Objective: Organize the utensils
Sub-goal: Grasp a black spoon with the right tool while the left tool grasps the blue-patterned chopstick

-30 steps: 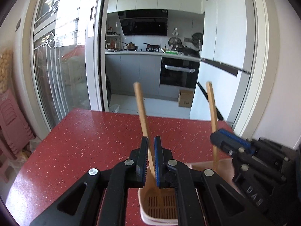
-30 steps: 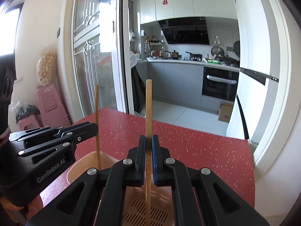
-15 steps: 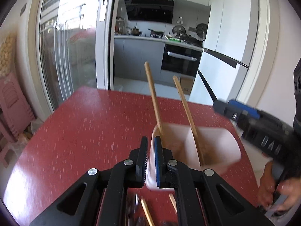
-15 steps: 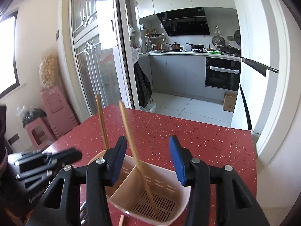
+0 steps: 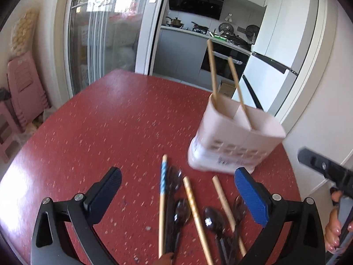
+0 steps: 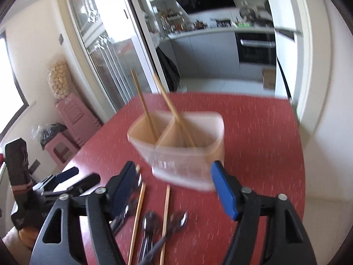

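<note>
just changed: a second ago each gripper was pinched on one wooden chopstick held over the pink holder (image 5: 233, 142); both have since let go and pulled back and down toward the table (image 5: 114, 119).
left gripper (image 5: 177, 186): fingers spread wide, nothing between them.
right gripper (image 6: 175, 182): fingers spread wide as well, nothing held.
placed chopsticks: one (image 5: 212, 68) leans in the holder's compartment ahead and slightly right of the left gripper, the other (image 5: 239, 92) in the compartment beside it, right of the divider.
meaning for task: two pieces look stowed, one per compartment; the grippers seem freed for the next pick.
still loose: just ahead of and between the left gripper's fingers lie a blue-patterned chopstick (image 5: 162, 196), two plain chopsticks (image 5: 196, 218) and several dark spoons (image 5: 213, 220), overlapping.
hard to make out: the right wrist view is smeared by motion, so the holder's edges and the spoons there are unclear; how many spoons lie in the pile cannot be told, their handles run off the lower edge.
cut off: only part of the right gripper's body shows at the far right of the left wrist view.
</note>
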Tool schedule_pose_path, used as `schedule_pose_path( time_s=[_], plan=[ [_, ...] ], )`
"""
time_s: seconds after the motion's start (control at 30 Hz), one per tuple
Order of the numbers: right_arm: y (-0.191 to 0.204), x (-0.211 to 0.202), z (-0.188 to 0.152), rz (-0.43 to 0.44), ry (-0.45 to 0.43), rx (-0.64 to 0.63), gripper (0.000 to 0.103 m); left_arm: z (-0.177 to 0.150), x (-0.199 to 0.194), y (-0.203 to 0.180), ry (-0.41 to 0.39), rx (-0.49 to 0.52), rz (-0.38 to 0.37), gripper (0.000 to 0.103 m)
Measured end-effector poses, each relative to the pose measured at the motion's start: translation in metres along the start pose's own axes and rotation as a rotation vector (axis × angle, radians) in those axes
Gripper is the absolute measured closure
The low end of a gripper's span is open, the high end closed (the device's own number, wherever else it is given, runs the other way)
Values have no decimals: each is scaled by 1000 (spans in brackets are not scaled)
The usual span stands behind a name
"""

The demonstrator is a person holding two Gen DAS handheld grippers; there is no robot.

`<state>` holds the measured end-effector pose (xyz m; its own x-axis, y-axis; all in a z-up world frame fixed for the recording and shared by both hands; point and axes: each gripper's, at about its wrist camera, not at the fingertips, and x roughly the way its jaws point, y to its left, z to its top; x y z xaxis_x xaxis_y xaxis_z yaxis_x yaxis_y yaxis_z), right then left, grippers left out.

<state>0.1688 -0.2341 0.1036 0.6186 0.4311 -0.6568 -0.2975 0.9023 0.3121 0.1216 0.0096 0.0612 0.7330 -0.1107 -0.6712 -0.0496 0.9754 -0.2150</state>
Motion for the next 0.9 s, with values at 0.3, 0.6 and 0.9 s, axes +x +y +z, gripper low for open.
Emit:
schedule_pose_path(
  time_s=[0.3,0.6,0.9],
  plan=[
    [-27,26,-55,-52,243,105,21,-46,27,13,183,99,108,0],
    [-18,48,-72,-106,390,101,21,-59,55,35,290,108,157,0],
    [-14,83,-79,-32,478,258,37,-45,77,45,319,47,146,0]
  ],
)
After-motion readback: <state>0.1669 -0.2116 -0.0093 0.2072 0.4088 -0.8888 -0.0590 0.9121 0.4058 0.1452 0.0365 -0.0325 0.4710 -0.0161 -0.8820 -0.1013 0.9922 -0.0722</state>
